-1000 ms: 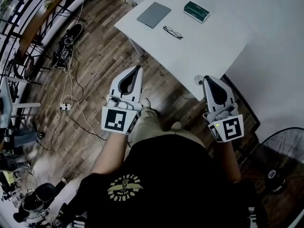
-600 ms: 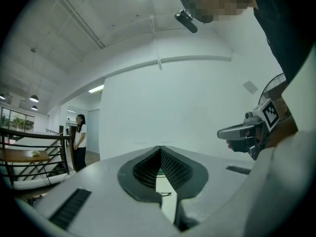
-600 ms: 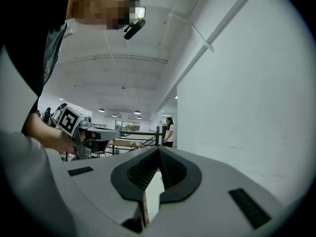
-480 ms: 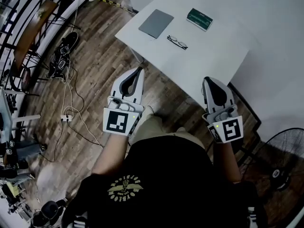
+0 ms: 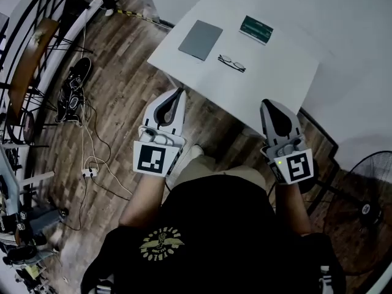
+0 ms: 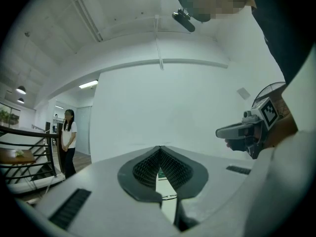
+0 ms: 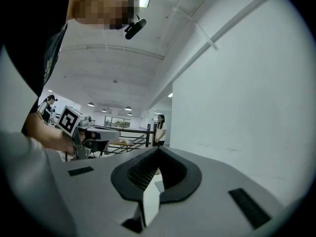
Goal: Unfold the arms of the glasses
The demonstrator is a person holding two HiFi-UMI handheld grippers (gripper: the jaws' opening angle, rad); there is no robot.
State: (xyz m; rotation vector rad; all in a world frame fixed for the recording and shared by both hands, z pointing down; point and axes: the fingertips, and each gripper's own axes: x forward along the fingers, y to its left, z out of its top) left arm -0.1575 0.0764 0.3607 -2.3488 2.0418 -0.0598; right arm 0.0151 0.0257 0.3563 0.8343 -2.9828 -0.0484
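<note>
Noting left tool and right tool both closed, empty, short of the surface. Glasses lie there, apparently folded. Light, fragile: I'd brace the frame and pinch one arm's tip.

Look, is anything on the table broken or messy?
Nothing stands out. The glasses, grey pad and green box lie flat and apart on the white table. They are too small to check for damage.
</note>
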